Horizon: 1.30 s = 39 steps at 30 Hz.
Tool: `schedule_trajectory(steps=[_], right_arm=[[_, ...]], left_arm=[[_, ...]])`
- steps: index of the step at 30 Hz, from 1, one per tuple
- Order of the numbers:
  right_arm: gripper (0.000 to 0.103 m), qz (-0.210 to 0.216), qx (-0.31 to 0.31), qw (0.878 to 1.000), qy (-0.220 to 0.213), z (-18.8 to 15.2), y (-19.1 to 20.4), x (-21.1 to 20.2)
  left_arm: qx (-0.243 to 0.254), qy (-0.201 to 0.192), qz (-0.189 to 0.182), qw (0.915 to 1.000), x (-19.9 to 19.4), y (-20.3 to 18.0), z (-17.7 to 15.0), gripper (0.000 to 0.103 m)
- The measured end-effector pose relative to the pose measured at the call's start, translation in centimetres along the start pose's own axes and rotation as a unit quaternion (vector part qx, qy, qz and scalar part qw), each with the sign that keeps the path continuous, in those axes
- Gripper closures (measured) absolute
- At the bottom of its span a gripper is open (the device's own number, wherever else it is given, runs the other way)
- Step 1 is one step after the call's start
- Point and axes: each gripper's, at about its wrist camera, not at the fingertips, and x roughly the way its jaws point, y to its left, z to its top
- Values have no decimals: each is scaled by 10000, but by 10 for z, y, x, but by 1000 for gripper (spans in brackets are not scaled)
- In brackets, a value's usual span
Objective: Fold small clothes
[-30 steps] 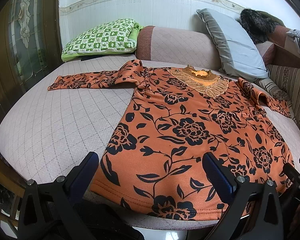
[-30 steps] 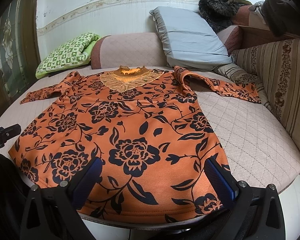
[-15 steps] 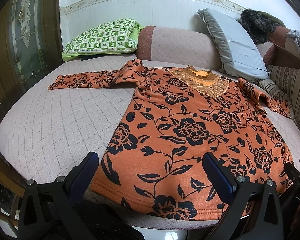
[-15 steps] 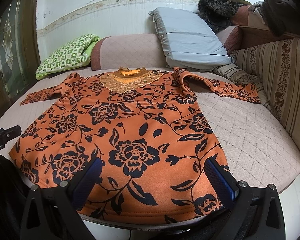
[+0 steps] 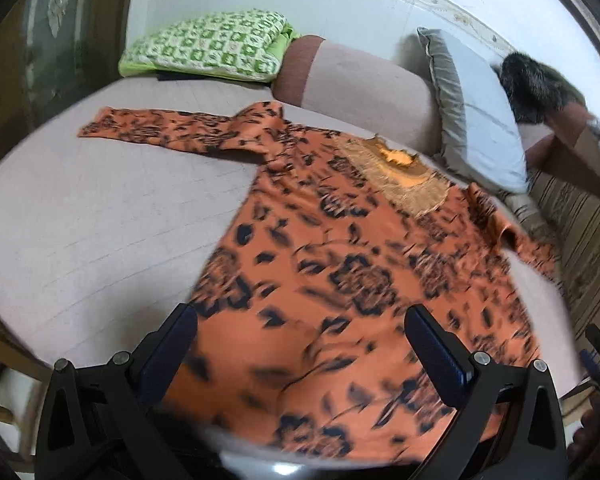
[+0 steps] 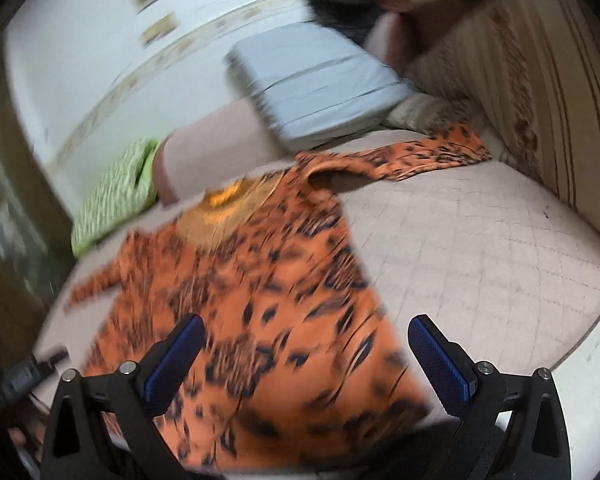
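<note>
An orange top with black flowers (image 5: 340, 272) lies flat on the quilted bed, both sleeves spread out, lace collar (image 5: 404, 176) at the far end. My left gripper (image 5: 300, 332) is open and empty above the hem's left part. My right gripper (image 6: 306, 340) is open and empty above the hem's right part of the same top (image 6: 260, 292). The right sleeve (image 6: 412, 158) stretches toward the striped cushion. Both views are motion-blurred.
A green checked pillow (image 5: 208, 50), a pink bolster (image 5: 352, 84) and a grey pillow (image 5: 476, 112) line the far side. A striped cushion (image 6: 540, 92) stands to the right. The quilted mattress (image 5: 100, 216) ends just below the hem.
Both grippers have moved forward over the hem and tilted; the left view leans clockwise, the right view swings right. The top has not moved. Both stay open.
</note>
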Motion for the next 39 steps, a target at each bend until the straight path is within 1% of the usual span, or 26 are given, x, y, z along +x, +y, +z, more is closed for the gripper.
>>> schedule_trajectory(steps=[2,3,5,8,9,11,13,14,16,18,19,20,21,22,23,24,25,26,27,29,31,32,33,35,37,39], right_arm=[[0,179,780,9968,37,37,-38,16],[0,171,1153,9932,21,57,-60,27],[0,66,1659,9861,32,91,-95,52],[2,175,2377,9709,219,142,-145,107],[4,129,2466,9687,232,151,-155,118],[16,-112,2737,9614,274,172,-181,150],[22,-186,2928,9554,344,182,-198,174],[22,-270,3039,9516,382,186,-208,186],[21,-443,3275,9428,435,192,-224,209],[21,-591,3249,9436,224,202,-227,217],[22,-689,3184,9452,233,207,-226,222],[33,-879,3062,9475,291,214,-225,227],[50,-1218,2879,9491,396,221,-225,232],[90,-1438,2800,9478,509,225,-226,237],[99,-1521,2763,9470,613,230,-227,240],[99,-1629,2573,9505,621,235,-221,240],[99,-1720,2271,9568,574,242,-209,238],[99,-1647,1977,9651,479,249,-190,234],[99,-1407,1733,9742,347,259,-164,228],[99,-973,1226,9876,149,274,-105,218],[99,-306,571,9979,48,282,-20,208],[99,-63,266,9996,34,280,15,204],[99,295,-53,9995,50,274,61,201],[99,917,-578,9939,186,251,148,205],[98,1361,-823,9863,440,219,210,218],[96,1602,-986,9780,897,185,251,250]], left_arm=[[-5,-12,-56,10000,13,-9,14,0],[40,-22,-48,10000,24,-16,22,0],[136,11,-29,9999,43,-26,33,0],[261,170,32,9995,74,-34,45,0],[282,190,80,9994,85,-33,46,0],[282,260,213,9990,99,-28,43,0],[65,448,281,9986,112,-18,41,0],[-43,459,196,9987,115,-16,42,0],[-95,443,197,9988,118,-15,42,0],[-109,486,160,9986,122,-16,43,0],[-135,516,122,9985,124,-15,42,0],[-153,536,101,9984,126,-16,41,0],[-157,542,89,9984,126,-17,40,0],[-160,548,76,9983,127,-16,41,0],[-178,544,55,9983,126,-16,41,0],[-207,536,33,9983,126,-14,42,0],[-269,509,10,9983,124,-12,43,0],[-339,485,-14,9982,123,-9,44,0],[-426,452,-58,9981,121,-7,45,0],[-536,354,-115,9979,116,-4,46,0],[-555,249,-154,9980,110,-4,48,0],[-567,191,-161,9981,107,-3,49,0],[-587,123,-174,9980,103,-2,51,0],[-628,37,-196,9978,98,1,53,0],[-708,-36,-222,9972,92,6,55,0],[-788,-75,-234,9966,88,12,55,0]])
